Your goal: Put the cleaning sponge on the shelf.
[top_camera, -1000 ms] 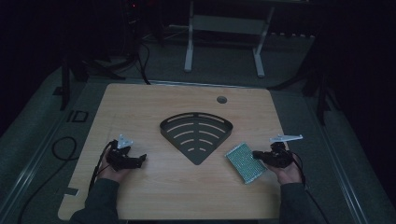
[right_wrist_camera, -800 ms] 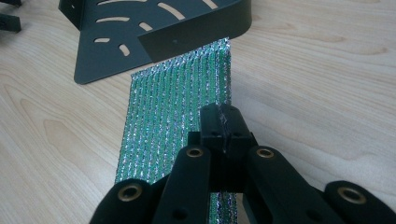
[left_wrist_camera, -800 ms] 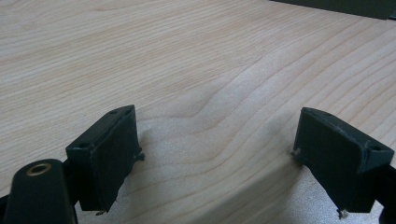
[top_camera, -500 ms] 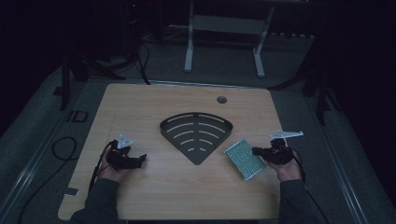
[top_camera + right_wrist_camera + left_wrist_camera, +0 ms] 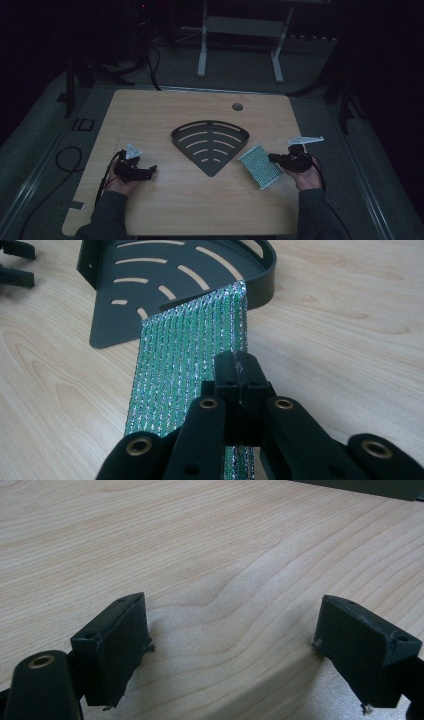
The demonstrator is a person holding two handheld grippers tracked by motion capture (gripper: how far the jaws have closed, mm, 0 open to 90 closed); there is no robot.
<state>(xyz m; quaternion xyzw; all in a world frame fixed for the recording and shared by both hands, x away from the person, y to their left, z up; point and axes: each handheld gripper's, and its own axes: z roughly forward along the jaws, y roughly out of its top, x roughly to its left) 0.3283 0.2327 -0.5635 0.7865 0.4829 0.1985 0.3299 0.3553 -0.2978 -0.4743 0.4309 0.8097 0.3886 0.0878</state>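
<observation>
- While the person's two forearms come in over the near edge of the wooden table (image 5: 165, 210), the high view gives the layout: a black fan-shaped rack (image 5: 210, 145) with curved slots lies flat at the middle. A glittery green scouring pad (image 5: 260, 166) rests just beside the rack's right edge, toward the person. The right gripper (image 5: 276, 159) meets the pad's far-right side. The left gripper (image 5: 149, 171) sits well apart from the rack, on its left, over bare wood.
- Seen from the left gripper view, that gripper's two black jaws stand spread wide with nothing between them — only wood grain (image 5: 240, 555) beneath, and a sliver of the rack's dark edge at the top right corner.
- Looking along the right gripper (image 5: 239, 371) in its own view, the jaws are pressed together on the edge of the green pad (image 5: 185, 355), pinching it. The pad's far end overlaps the rack's flat lip (image 5: 115, 332), and its far corner reaches the rack's raised rim (image 5: 267, 270); whether it rests on the lip or hangs just above it cannot be told.
- Progress, as a judgement: the pad is gripped and already brought up to the rack, so the pickup is done — what seems left is carrying it fully over the rim onto the slotted floor and letting go. The left gripper has no part in it yet.
</observation>
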